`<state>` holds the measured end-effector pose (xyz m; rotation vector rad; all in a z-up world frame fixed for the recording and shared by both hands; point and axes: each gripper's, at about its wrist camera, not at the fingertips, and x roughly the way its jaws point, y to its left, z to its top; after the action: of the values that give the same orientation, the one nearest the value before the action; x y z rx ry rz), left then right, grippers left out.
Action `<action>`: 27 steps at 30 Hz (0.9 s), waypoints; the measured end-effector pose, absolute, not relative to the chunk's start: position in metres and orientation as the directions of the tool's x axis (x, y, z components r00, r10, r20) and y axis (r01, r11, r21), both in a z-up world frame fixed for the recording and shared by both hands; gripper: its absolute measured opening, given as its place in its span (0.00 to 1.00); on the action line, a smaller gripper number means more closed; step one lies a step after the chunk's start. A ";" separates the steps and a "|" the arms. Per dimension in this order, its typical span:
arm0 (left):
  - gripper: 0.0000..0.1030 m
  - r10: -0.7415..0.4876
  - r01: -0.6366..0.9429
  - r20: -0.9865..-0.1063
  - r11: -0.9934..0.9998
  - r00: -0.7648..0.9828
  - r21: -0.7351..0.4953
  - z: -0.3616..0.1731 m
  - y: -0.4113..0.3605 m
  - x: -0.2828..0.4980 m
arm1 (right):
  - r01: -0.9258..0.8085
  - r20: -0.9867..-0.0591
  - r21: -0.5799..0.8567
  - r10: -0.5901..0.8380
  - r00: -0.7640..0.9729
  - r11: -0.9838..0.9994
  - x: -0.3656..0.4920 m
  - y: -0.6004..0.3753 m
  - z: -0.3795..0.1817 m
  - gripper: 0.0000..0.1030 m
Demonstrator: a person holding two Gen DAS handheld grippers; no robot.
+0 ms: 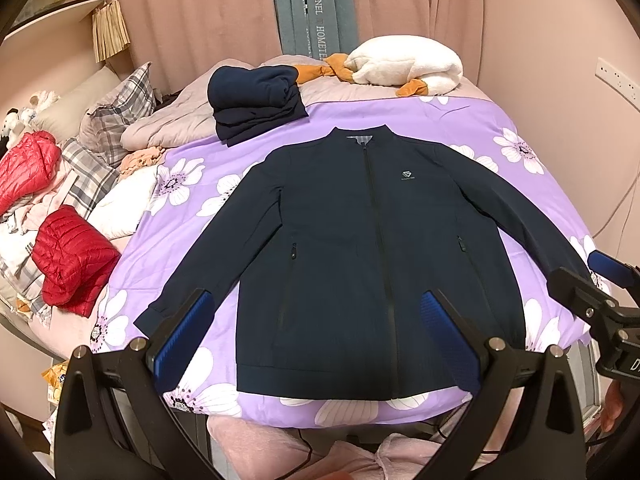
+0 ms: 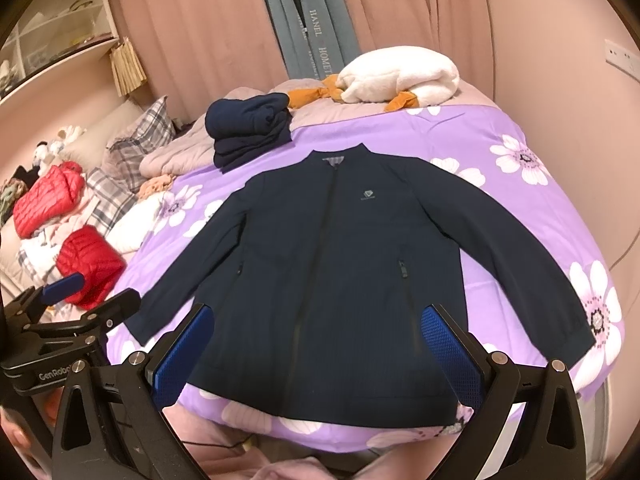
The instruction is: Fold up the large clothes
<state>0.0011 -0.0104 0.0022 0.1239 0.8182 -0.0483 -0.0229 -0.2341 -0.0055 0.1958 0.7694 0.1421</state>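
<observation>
Across the purple flowered bedspread (image 1: 460,128) lies the navy jacket (image 1: 360,248), front up, zipped shut, collar toward the far curtains (image 1: 192,12) and hem toward me, close to the near edge of the bed. Both sleeves are spread out to the sides and angled down toward me, flat on the cover. A small grey logo (image 1: 408,176) sits on the chest, and a zip pocket shows on each side of the body.

My left tool (image 1: 316,340) hangs above the hem of the jacket with its blue pads (image 1: 188,328) spread wide, gripping nothing. My right tool (image 2: 316,352) hovers over the same lower part of the jacket, also spread wide and holding nothing. In the right wrist view my left tool shows at the lower left, beside the jacket's cuff; whether either tool touches the cloth I cannot tell.

Beyond the collar, a folded stack of dark blue clothes (image 1: 256,100) rests at the far edge of the bedspread, partly on a rumpled beige quilt (image 1: 172,124). Farther back lies a white plush toy (image 1: 408,66) with orange parts. Off to the left are plaid pillows (image 1: 120,108), a bright red puffer jacket (image 1: 24,164) and a darker red one (image 1: 72,260), well apart from the navy jacket.
</observation>
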 end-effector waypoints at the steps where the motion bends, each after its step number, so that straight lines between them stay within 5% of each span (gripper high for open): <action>1: 1.00 0.005 0.091 -0.730 0.992 0.683 0.091 0.002 -0.011 0.001 | -0.056 -0.676 0.226 0.198 0.710 0.972 -0.023 -0.234 -0.005 1.00; 27: 1.00 -0.013 0.100 -0.733 0.992 0.680 0.075 0.000 -0.012 0.003 | -0.050 -0.675 0.231 0.197 0.711 0.972 -0.023 -0.233 -0.005 1.00</action>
<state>0.0030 -0.0117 0.0003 0.1124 0.8214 -0.0638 -0.0234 -0.2329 -0.0050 0.2018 0.7688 0.1380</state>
